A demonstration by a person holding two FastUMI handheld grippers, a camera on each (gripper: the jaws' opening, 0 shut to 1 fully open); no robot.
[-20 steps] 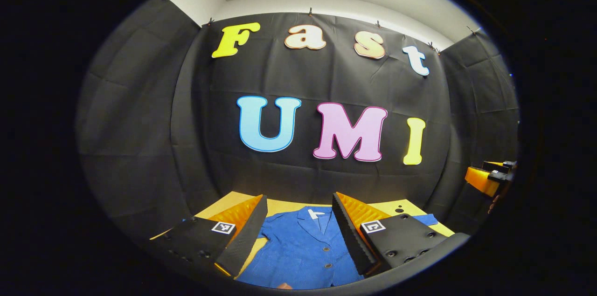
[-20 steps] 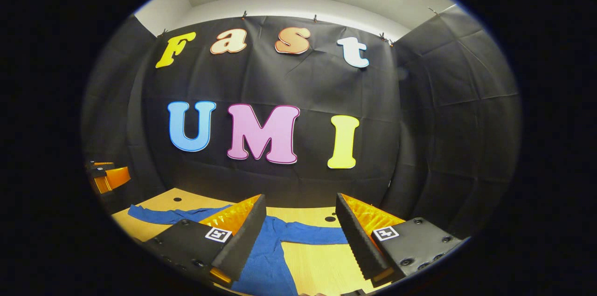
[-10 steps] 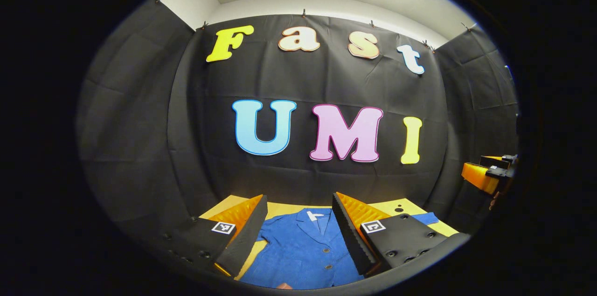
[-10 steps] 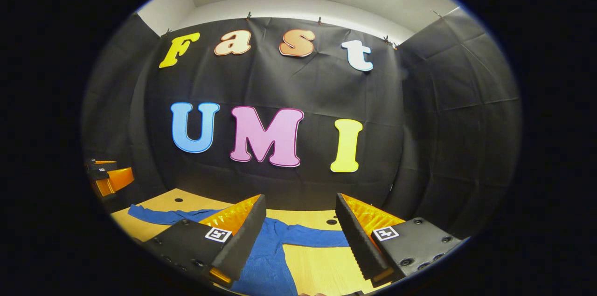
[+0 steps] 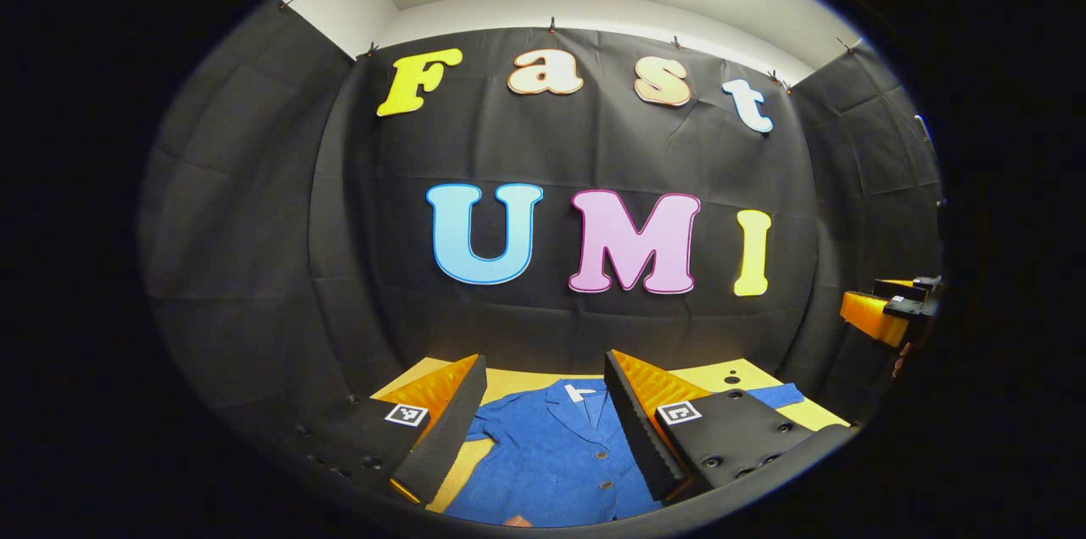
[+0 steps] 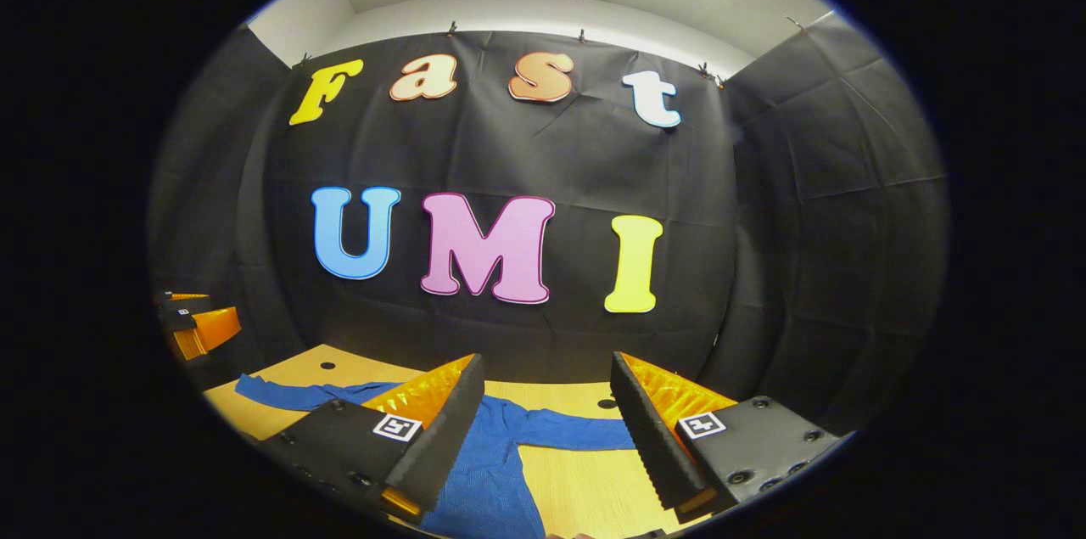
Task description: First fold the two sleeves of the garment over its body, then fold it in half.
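R gripper (image 6: 547, 416) open above blue garment (image 6: 488, 471) on table (image 6: 577, 488).

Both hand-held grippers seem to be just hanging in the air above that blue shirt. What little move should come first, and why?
Probably lower the right hand-held gripper onto the outstretched sleeve lying flat on the wooden table. Both sleeves of the blue shirt are unfolded, and the left hand-held gripper is open above the shirt, holding nothing, as is the right.

One blue garment (image 5: 551, 454) lay on one wooden desk (image 6: 585, 488). It showed two sleeves (image 6: 288, 395) spread out in the right gripper view, and two buttons (image 5: 601, 455) in the left gripper view. Two claws were there: the left claw (image 5: 543, 420) and the right claw (image 6: 547, 429).
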